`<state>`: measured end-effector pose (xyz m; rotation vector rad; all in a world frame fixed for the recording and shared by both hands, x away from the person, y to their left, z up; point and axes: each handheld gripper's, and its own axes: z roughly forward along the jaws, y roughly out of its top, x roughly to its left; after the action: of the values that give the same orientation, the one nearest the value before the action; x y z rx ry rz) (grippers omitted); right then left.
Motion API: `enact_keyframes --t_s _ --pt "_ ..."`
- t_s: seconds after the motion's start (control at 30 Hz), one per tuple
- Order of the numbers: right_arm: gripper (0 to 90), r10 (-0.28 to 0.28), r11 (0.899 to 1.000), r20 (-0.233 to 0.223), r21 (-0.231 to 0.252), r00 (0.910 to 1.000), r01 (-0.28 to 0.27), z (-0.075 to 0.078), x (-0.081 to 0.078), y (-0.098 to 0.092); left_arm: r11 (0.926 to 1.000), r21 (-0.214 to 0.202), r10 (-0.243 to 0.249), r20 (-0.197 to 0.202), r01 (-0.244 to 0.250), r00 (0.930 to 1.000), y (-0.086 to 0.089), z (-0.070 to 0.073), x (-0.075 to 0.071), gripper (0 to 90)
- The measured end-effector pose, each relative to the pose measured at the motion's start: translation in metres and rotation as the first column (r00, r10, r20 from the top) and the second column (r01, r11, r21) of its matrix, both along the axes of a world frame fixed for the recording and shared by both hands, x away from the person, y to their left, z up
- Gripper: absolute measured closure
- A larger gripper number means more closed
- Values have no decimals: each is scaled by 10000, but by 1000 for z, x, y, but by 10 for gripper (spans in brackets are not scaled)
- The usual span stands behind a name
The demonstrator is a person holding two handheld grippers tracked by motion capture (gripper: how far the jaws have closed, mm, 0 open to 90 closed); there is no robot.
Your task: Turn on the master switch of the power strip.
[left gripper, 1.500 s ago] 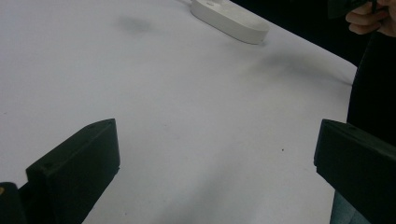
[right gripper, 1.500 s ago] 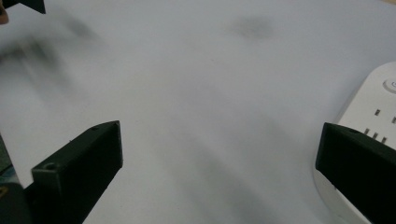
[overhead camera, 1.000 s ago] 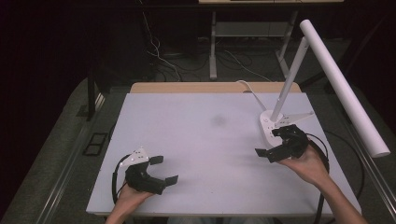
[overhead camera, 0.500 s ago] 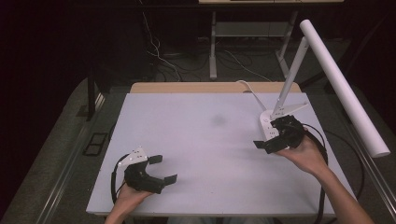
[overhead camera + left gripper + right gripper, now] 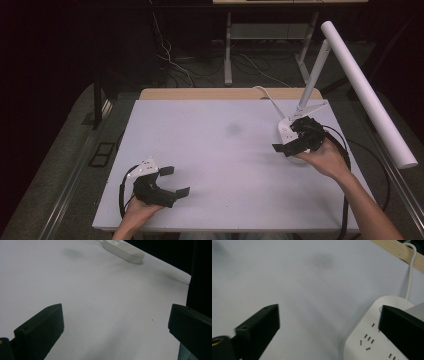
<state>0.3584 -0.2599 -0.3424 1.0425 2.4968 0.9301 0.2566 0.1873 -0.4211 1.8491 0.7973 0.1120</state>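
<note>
2 grippers are over the white surface (image 5: 220,150), each held in 1 hand. Left side, high view: the left gripper (image 5: 176,181) sits near the front-left corner of the surface, gripped from below by the person's left hand (image 5: 136,212). Its 2 black jaws stand wide apart with nothing between them; a grey three-cornered plate (image 5: 146,167) shows on top, and a black cable (image 5: 121,192) loops beside it. In the left gripper view the gripper (image 5: 115,327) has both jaws at the frame edges, bare white surface between them, and the power strip (image 5: 124,250) lies far off at the top.

Centre of the surface: 1 faint grey smudge (image 5: 233,129), also seen in the right gripper view (image 5: 322,260).

Right side, high view: the right gripper (image 5: 292,141) is held by the right hand (image 5: 327,159) at the near end of the white power strip (image 5: 284,131), apparently touching or just above it; I cannot tell which. A white lamp arm (image 5: 314,75) rises from that spot and carries a long white tube (image 5: 367,92). In the right gripper view the right gripper (image 5: 329,320) has its jaws spread apart, clamped on nothing: 1 jaw over bare surface, the other over the power strip (image 5: 372,340), whose socket slots are visible. The strip's white cord (image 5: 410,272) runs toward the wooden back edge (image 5: 399,251).
</note>
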Motion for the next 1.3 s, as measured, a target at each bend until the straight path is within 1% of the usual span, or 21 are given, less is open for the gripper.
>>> enact_keyframes --t_s 0.17,0.2,0.3,0.4,0.43,0.47,0.5,0.6,0.63,0.67,0.7,0.73,0.8,0.87,0.93,0.97,1.0,1.03,1.07,1.17,1.3 --pt "40 -146 9998 1 -94 9999 146 -2 7 -2 10000 -10 1 11 -1 10000 0 0 0 0" --pt "45 -240 9997 -69 -76 9997 240 -3 8 -1 10000 -14 1 5 -1 10000 0 0 0 0" --pt "57 -260 9995 -52 -202 9996 259 -4 12 -1 10000 5 8 2 -8 10000 0 0 0 0" --pt "136 -274 9994 -34 -195 9996 273 -4 15 -2 10000 22 11 26 -11 10000 0 0 0 0" --pt "140 -228 9995 21 -206 9997 229 -4 16 -3 10000 19 10 27 -10 10000 0 0 0 0" --pt "163 -288 9992 -33 -271 9996 287 -4 18 -4 10000 20 -2 23 2 10000 0 0 0 0" --pt "163 -288 9992 -33 -271 9996 287 -4 18 -4 10000 28 -15 16 15 10000 0 0 0 0" --pt "217 -321 9989 -102 -348 9994 318 -5 21 -5 10000 55 -45 16 45 10000 0 -1 1 0" --pt "251 -354 9988 -140 -351 9993 349 -5 23 -6 10000 64 -47 8 47 10000 0 -1 1 0" --pt "251 -354 9988 -140 -351 9993 349 -5 23 -6 10000 66 -49 7 48 10000 0 -1 1 0" --pt "285 -354 9987 -165 -367 9992 348 -5 23 -6 10000 56 -54 13 54 10000 0 -1 1 0" --pt "346 -336 9985 -234 -447 9992 325 -5 26 -6 10000 48 -45 8 45 10000 0 -1 1 0" --pt "368 -388 9981 -293 -499 9988 373 -6 27 -6 10000 44 -40 18 40 10000 1 -1 1 0" --pt "449 -416 9971 -381 -651 9984 391 -6 32 -4 10000 37 -24 1 24 10000 1 -1 1 0" --pt "494 -412 9963 -429 -770 9982 378 -6 35 -3 10000 77 -29 16 29 10000 1 -1 2 0" --pt "494 -412 9963 -429 -770 9982 378 -6 35 -3 10000 90 -27 13 27 10000 1 -1 2 0" --pt "553 -454 9947 -398 -936 9982 415 -7 38 -3 9999 96 -34 14 34 10000 1 -1 2 0" --pt "553 -541 9940 -411 -970 9977 499 -8 39 -2 9999 108 -37 10 37 10000 1 -1 2 0" --pt "601 -566 9932 -393 -1036 9976 523 -8 40 -2 9999 108 -29 8 29 10000 1 -1 2 0" --pt "665 -790 9877 -314 -1377 9964 740 -10 44 -1 9999 129 -42 26 42 10000 2 -1 2 0" --pt "770 -1091 9818 -195 -1584 9938 1047 -14 49 -2 9999 104 -30 -8 30 10000 2 -1 3 0"
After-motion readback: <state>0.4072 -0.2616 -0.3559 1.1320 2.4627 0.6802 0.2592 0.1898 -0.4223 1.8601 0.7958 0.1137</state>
